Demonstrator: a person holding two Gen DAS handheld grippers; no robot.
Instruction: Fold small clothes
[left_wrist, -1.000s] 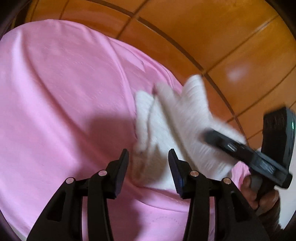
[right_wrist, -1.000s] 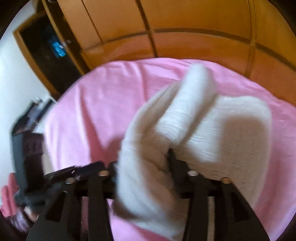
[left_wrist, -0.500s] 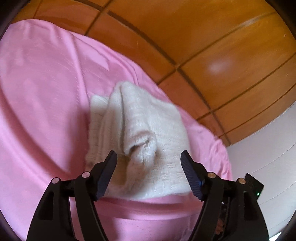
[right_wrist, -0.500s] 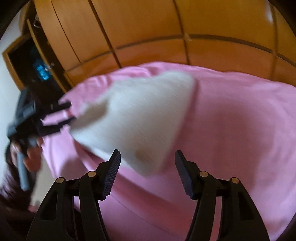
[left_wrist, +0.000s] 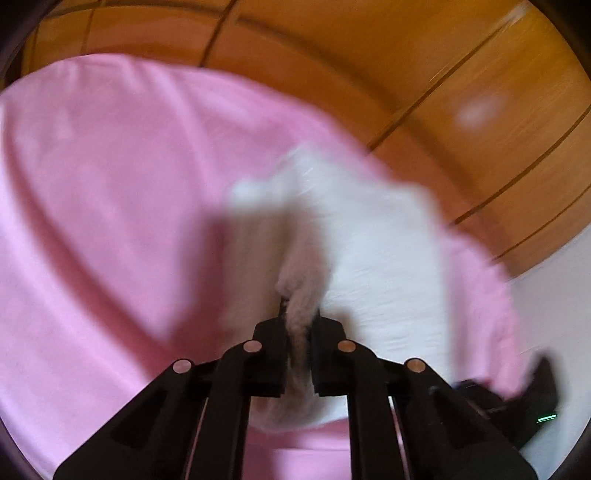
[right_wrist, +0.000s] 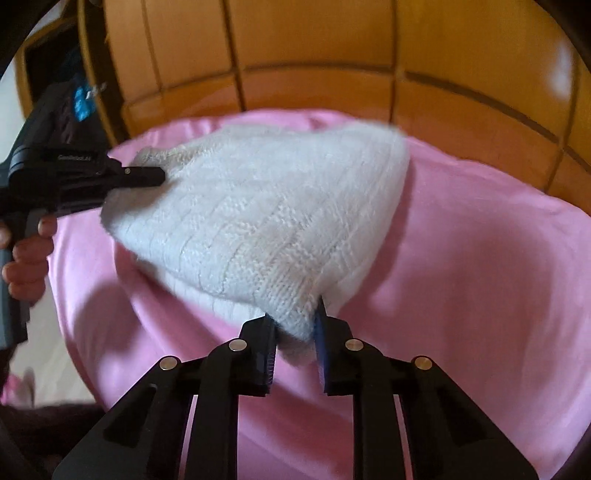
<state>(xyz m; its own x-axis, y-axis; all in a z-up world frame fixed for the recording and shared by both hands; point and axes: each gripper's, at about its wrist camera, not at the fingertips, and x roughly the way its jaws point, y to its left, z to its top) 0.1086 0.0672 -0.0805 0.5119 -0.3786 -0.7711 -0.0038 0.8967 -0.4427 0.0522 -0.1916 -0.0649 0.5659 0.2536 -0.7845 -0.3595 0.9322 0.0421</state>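
From my right wrist view, the knitted garment (right_wrist: 266, 218) lies on the bed sheet (right_wrist: 480, 277), with the wooden panelled wall (right_wrist: 314, 44) behind the bed. My right gripper (right_wrist: 293, 332) pinches the garment's near corner, while my left gripper (right_wrist: 155, 176) comes in from the left and holds its far-left edge. In my left wrist view, the left gripper (left_wrist: 298, 325) grips a bunched fold of the garment (left_wrist: 384, 258), the sheet (left_wrist: 110, 221) spreading out to the left and the wall (left_wrist: 406, 74) beyond.
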